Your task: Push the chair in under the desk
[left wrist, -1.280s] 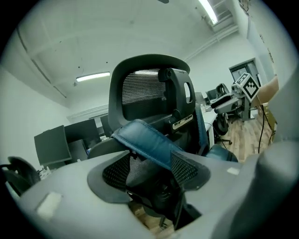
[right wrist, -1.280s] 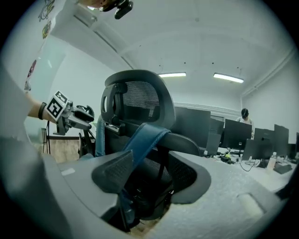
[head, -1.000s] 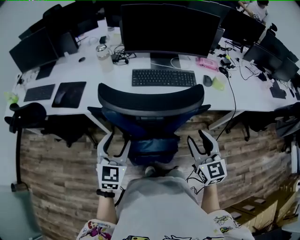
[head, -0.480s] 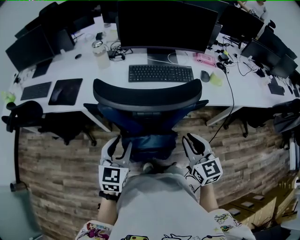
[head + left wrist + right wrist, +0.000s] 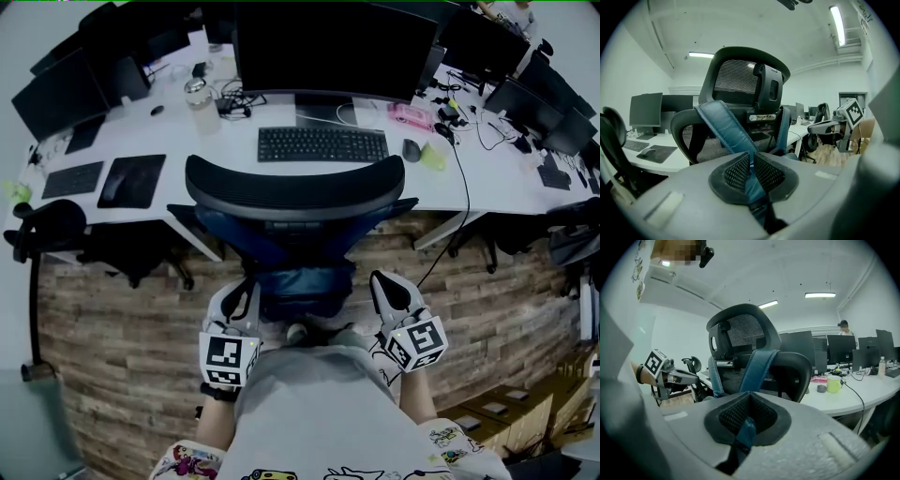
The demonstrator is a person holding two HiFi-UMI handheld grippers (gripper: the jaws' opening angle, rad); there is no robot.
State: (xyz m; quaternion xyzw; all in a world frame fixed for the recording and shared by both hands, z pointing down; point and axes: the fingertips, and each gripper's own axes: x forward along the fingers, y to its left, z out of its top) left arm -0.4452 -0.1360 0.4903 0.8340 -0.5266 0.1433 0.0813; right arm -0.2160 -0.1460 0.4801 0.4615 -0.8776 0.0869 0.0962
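Observation:
A black mesh office chair [image 5: 295,192] with blue back struts stands pulled out from the white desk [image 5: 234,141], its back toward me. My left gripper [image 5: 242,300] sits at the lower left of the chair back. Its jaws have just been closing, and in the left gripper view [image 5: 752,161] the pads press on the left blue strut [image 5: 724,129]. My right gripper [image 5: 387,291] is at the lower right, its jaws also just closed. In the right gripper view [image 5: 749,409] they pinch the right blue strut [image 5: 759,366].
On the desk behind the chair are a keyboard [image 5: 322,144], a large monitor [image 5: 333,47], a mouse [image 5: 410,150], a bottle [image 5: 200,108] and a green cup [image 5: 434,161]. A cable [image 5: 466,202] hangs off the desk's right edge. Another chair [image 5: 47,230] stands at the left on the wooden floor [image 5: 122,347].
Both grippers stood open beside the chair back a second ago; both have since sunk a little and closed on the blue struts.

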